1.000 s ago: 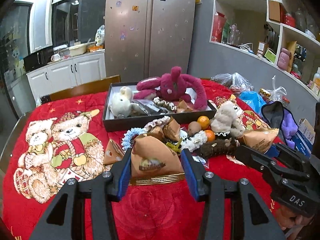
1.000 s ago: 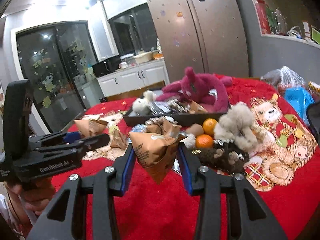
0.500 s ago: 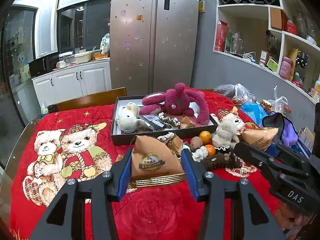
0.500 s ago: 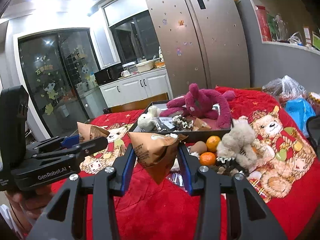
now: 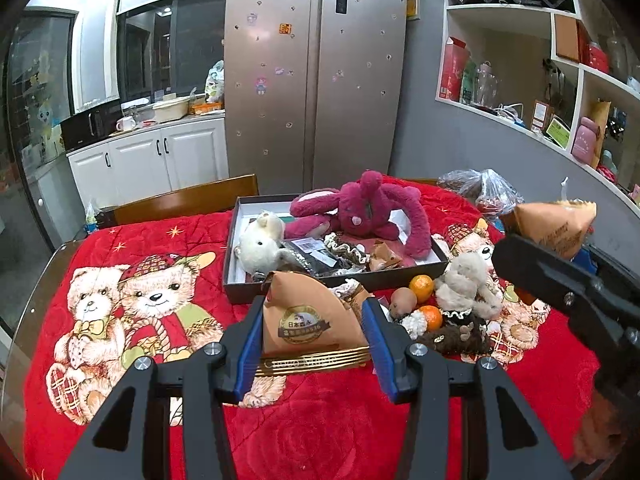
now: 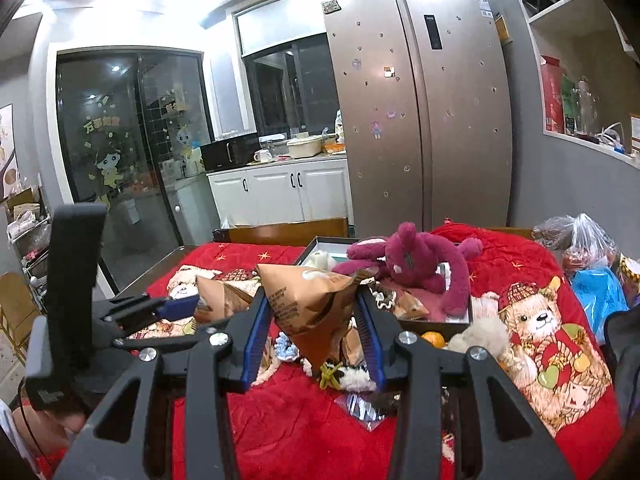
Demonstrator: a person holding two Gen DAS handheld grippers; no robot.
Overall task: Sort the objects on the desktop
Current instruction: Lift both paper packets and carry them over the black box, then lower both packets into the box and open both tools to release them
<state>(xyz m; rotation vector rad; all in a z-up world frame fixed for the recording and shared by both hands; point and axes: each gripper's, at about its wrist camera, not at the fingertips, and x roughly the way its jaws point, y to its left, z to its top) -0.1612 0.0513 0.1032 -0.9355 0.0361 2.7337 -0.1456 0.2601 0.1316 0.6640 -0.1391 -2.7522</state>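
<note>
My left gripper point(image 5: 312, 344) is shut on a tan triangular snack packet point(image 5: 308, 320) with a gold sealed edge, held above the red tablecloth. My right gripper point(image 6: 312, 340) is shut on a second tan triangular packet point(image 6: 308, 312), also held in the air; this packet also shows at the right of the left wrist view point(image 5: 556, 224). Behind them lies a dark open box point(image 5: 400, 276) that holds a magenta plush rabbit point(image 5: 364, 212), a white plush toy point(image 5: 260, 244) and small packets. In front of the box lie two oranges point(image 5: 422, 288), an egg point(image 5: 402, 300) and a beige plush bear point(image 5: 464, 284).
The table wears a red cloth with teddy-bear prints point(image 5: 132, 304). A wooden chair back point(image 5: 184, 200) stands at the far edge. Plastic bags point(image 5: 480, 192) and a blue bag point(image 6: 596, 296) lie at the right. A fridge point(image 5: 312, 80) and wall shelves stand behind.
Both grippers have risen and drawn back from the pile, each carrying its packet. The table objects look smaller and lower in both views.
</note>
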